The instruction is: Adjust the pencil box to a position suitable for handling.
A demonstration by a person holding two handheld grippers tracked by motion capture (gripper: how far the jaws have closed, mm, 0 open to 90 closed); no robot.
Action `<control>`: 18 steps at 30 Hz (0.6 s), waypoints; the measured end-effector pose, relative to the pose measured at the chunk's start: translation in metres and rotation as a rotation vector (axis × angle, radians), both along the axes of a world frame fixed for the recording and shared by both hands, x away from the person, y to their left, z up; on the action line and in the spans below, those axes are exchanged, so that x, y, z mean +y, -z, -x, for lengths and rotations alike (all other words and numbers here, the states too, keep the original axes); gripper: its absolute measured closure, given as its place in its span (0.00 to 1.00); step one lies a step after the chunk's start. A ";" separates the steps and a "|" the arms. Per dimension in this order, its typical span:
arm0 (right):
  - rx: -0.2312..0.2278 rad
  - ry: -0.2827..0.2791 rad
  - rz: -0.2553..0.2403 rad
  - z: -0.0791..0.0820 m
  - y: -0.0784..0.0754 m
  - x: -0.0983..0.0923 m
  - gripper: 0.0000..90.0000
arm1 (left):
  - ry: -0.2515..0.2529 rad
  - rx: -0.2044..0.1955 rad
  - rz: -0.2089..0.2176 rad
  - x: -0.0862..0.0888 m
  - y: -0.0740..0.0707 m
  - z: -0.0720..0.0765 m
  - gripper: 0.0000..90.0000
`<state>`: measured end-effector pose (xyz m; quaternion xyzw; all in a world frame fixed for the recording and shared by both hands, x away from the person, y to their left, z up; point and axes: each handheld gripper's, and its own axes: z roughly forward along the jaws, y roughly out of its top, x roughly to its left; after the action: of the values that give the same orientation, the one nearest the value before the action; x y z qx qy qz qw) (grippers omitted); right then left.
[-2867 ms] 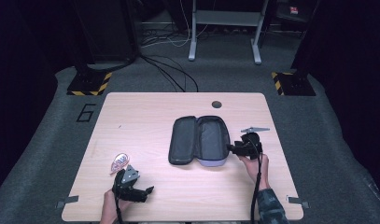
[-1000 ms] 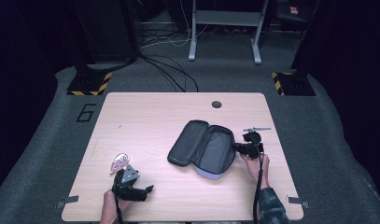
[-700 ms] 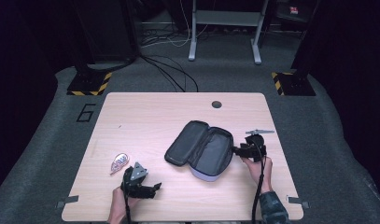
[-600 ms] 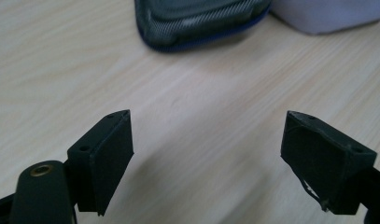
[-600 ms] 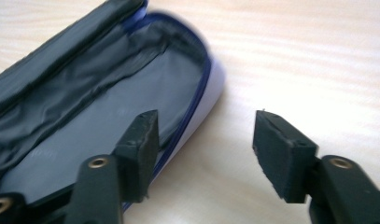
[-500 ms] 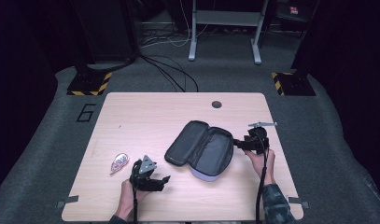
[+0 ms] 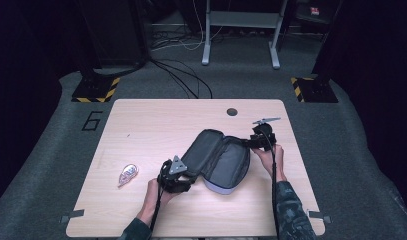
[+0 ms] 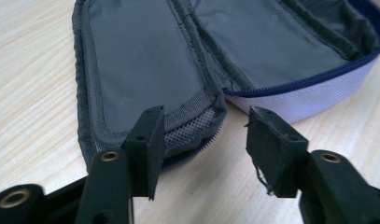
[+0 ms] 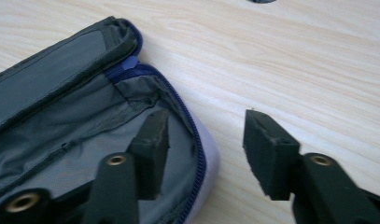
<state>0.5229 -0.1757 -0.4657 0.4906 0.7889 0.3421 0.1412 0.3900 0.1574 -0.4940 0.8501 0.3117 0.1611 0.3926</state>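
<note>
On the wood table [image 7: 151, 125] the open grey case [image 7: 216, 159] lies mid-right, long axis diagonal, w/ my left gripper [image 8: 201, 135] fingers spread at its near flap and right gripper [image 9: 204, 140] fingers spread astride its far rim; a skewed pinch could drag it.

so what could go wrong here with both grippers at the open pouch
1. The right gripper straddles the pouch wall, jaws open; closing may pinch only thin lining and slip.
2. The left gripper sits at the flap corner; a pull from either side could drag the limp pouch across the table.
3. The small packet lies close to the left forearm and might get knocked.
</note>
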 end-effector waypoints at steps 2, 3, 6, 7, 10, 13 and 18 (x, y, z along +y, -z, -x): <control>0.011 -0.011 0.008 -0.003 0.002 0.003 0.64 | 0.000 0.010 -0.017 -0.002 0.002 -0.003 0.59; 0.017 -0.010 0.006 -0.003 0.003 0.004 0.68 | 0.003 0.023 -0.031 -0.002 0.005 -0.005 0.64; 0.024 -0.031 0.023 -0.004 0.007 0.004 0.81 | 0.015 0.032 -0.040 -0.003 0.007 -0.007 0.73; 0.028 -0.034 0.020 -0.003 0.007 0.004 0.84 | 0.016 0.027 -0.044 -0.004 0.008 -0.008 0.76; 0.028 -0.031 0.030 -0.002 0.009 0.005 0.89 | 0.014 0.025 -0.054 -0.003 0.007 -0.009 0.84; 0.028 -0.028 0.035 0.002 0.012 0.001 0.93 | -0.001 0.025 -0.063 -0.001 0.008 -0.011 0.88; 0.033 -0.022 0.017 0.012 0.013 -0.002 0.94 | -0.028 0.044 -0.068 0.003 0.006 -0.017 0.88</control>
<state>0.5106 -0.1776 -0.4784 0.4862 0.7995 0.3286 0.1284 0.4074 0.1599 -0.4998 0.8618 0.3266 0.1582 0.3543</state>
